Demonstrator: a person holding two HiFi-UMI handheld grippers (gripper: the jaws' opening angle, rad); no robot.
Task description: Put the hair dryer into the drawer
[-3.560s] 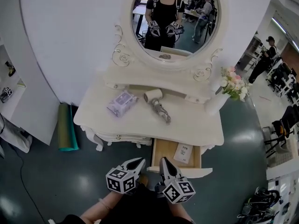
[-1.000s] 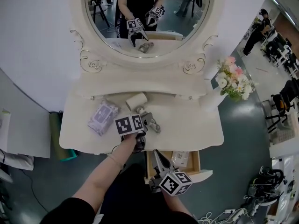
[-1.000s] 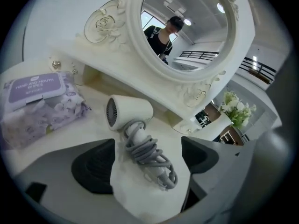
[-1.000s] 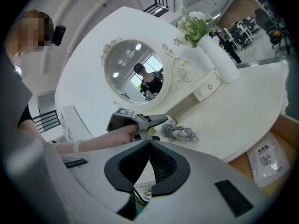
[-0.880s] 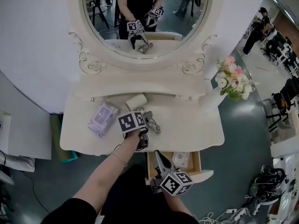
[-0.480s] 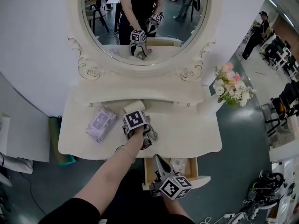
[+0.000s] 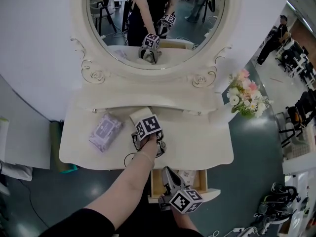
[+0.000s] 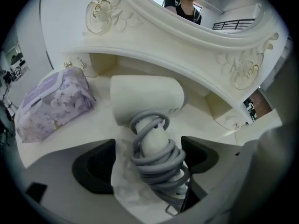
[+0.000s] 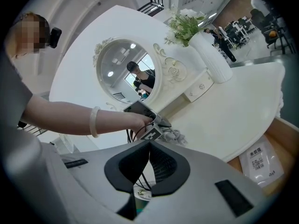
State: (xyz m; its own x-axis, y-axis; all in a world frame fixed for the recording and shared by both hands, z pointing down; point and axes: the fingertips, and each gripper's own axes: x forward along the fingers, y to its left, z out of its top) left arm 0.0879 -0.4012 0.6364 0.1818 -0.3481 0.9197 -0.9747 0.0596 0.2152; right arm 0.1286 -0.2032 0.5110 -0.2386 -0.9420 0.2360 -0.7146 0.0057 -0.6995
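A white hair dryer (image 7: 140, 116) lies on the cream dressing table (image 7: 197, 142), a grey cord wound round its handle (image 8: 156, 155). My left gripper (image 7: 148, 135) (image 8: 147, 160) is open, one jaw on each side of the handle; a gap shows between the left jaw and the cord. The open wooden drawer (image 7: 157, 181) (image 9: 286, 139) sits under the table's front edge, with a white packet (image 7: 187, 176) (image 9: 260, 160) in it. My right gripper (image 7: 165, 172) (image 9: 149, 146) is shut on nothing and hovers at the drawer's front.
A purple pack of wipes (image 7: 104, 131) (image 8: 51, 104) lies left of the hair dryer. A vase of flowers (image 7: 245, 95) (image 9: 205, 45) stands at the table's right back corner. An oval mirror (image 7: 155, 19) and a raised shelf close off the back.
My left gripper has reached from in front of the drawer out over the table and now straddles the hair dryer's handle. The right gripper has stayed by the drawer.
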